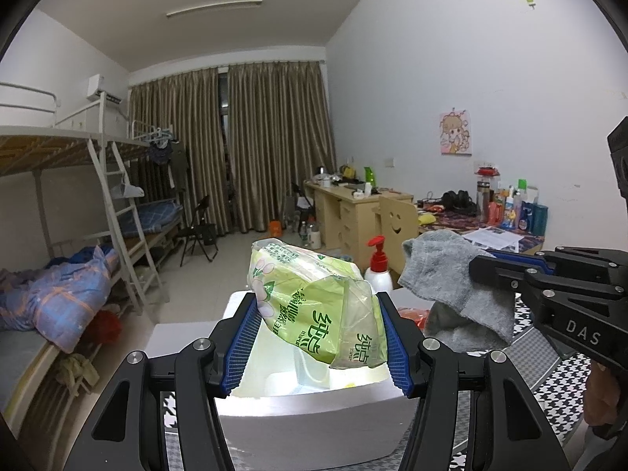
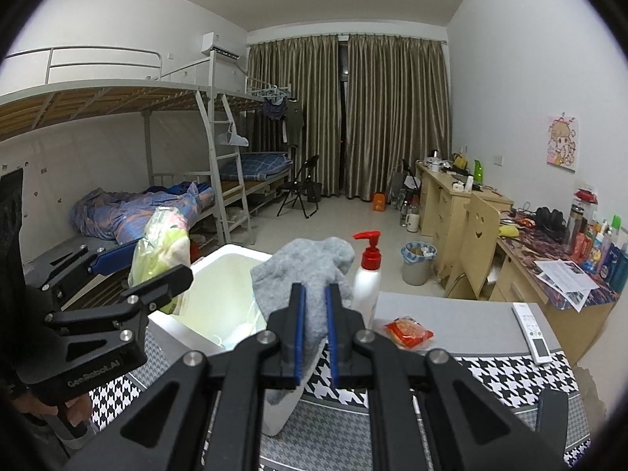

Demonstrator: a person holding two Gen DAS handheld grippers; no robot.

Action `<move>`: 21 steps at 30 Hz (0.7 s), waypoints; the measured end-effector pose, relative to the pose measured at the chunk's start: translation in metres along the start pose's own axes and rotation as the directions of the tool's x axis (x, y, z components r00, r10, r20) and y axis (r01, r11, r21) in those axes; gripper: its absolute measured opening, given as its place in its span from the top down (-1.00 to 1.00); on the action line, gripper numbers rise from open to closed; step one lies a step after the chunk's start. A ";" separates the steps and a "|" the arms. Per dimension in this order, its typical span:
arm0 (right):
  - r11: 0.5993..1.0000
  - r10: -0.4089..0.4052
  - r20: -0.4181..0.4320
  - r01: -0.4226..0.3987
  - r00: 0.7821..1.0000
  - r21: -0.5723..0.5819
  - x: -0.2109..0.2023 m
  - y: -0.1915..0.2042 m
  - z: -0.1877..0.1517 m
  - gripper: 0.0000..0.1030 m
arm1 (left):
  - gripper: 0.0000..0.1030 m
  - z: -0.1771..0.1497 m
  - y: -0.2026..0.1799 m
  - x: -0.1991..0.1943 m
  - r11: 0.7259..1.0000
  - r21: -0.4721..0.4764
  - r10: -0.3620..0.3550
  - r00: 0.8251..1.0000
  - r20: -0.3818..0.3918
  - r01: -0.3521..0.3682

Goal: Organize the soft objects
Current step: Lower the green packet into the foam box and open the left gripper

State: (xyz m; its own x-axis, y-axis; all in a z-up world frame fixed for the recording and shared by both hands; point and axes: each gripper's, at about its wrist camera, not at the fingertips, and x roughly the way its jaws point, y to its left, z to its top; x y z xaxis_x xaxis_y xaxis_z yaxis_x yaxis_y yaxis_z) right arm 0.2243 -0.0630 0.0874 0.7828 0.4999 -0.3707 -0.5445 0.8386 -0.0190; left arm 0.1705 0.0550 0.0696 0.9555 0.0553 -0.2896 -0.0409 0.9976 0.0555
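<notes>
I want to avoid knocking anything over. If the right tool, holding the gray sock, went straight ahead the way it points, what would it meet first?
Probably the white pump bottle with the red top, standing just beyond the gray sock and slightly right of the right tool. The white foam box lies left of that line. Depth is hard to judge.

We read "DAS" on the right gripper (image 1: 490, 271), "GenRobot.AI" on the left gripper (image 2: 133, 263), and green Chinese characters, not fully legible, on the tissue pack (image 1: 314, 306).
</notes>
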 end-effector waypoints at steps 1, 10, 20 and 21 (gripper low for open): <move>1.000 0.002 0.000 -0.002 1.000 -0.006 0.001 0.002 0.001 0.74 | -0.16 0.000 0.001 0.000 1.000 -0.003 0.003 1.000 -0.001 -0.003; 0.999 0.026 -0.005 -0.026 1.000 -0.027 0.009 0.010 0.006 0.74 | -0.16 0.003 0.007 0.005 0.999 0.005 0.032 0.999 -0.008 -0.032; 0.998 0.038 -0.012 -0.039 0.999 -0.044 0.019 0.015 0.011 0.74 | -0.16 0.004 0.013 0.016 0.999 -0.004 0.044 0.999 -0.027 -0.044; 0.998 0.040 -0.012 -0.041 0.999 -0.046 0.019 0.016 0.011 0.74 | -0.16 0.004 0.014 0.016 0.999 -0.005 0.043 0.999 -0.028 -0.044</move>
State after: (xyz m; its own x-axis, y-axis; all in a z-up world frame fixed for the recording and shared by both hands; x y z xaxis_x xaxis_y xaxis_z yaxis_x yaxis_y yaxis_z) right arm 0.2338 -0.0379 0.0901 0.7566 0.5303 -0.3825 -0.5891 0.8067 -0.0467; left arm 0.1866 0.0693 0.0695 0.9442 0.0997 -0.3139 -0.0839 0.9945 0.0634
